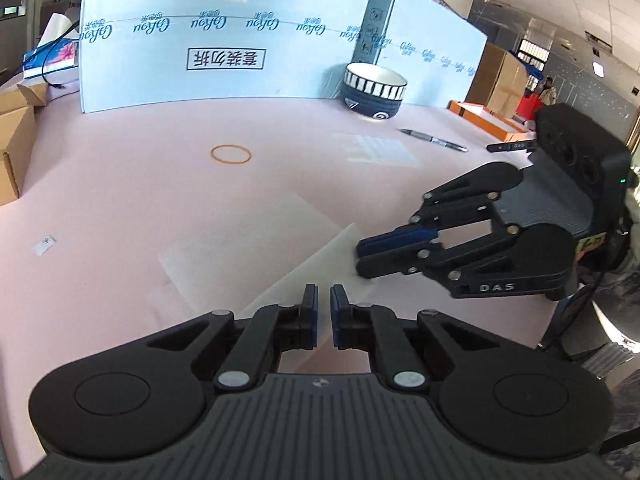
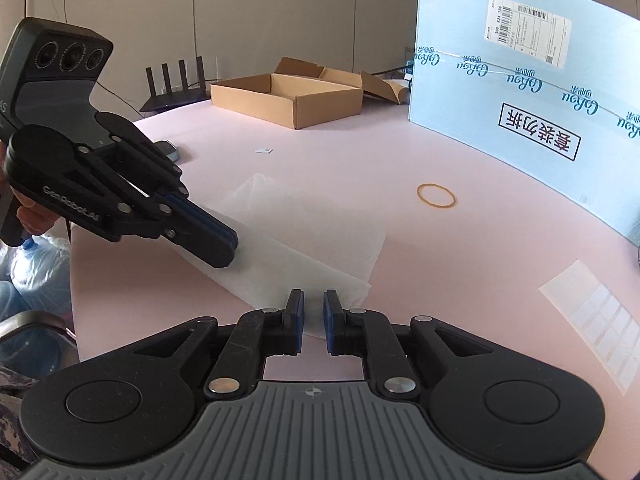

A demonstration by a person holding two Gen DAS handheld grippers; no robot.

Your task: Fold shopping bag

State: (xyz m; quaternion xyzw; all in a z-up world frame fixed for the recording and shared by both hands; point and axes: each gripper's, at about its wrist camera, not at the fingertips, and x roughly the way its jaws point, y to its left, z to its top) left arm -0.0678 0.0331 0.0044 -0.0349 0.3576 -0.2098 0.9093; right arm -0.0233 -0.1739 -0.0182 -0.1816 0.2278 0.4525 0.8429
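Note:
The shopping bag (image 1: pixel 280 256) is a thin translucent white sheet lying partly folded on the pink table; it also shows in the right wrist view (image 2: pixel 304 252). My left gripper (image 1: pixel 324 296) hovers over the bag's near edge with a narrow gap between its blue pads and nothing between them. It shows from the side in the right wrist view (image 2: pixel 224 248), fingertips close together at the bag's left edge. My right gripper (image 2: pixel 313 300) also has a narrow empty gap, above the bag's near corner. In the left wrist view my right gripper (image 1: pixel 362 258) touches the bag's right edge.
A rubber band (image 1: pixel 231 155) lies on the table beyond the bag. A striped bowl (image 1: pixel 374 90), a pen (image 1: pixel 434 141) and an orange tray (image 1: pixel 486 118) sit at the back right. A large blue box (image 1: pixel 224 36) stands behind. An open cardboard box (image 2: pixel 286 98) sits at the far left.

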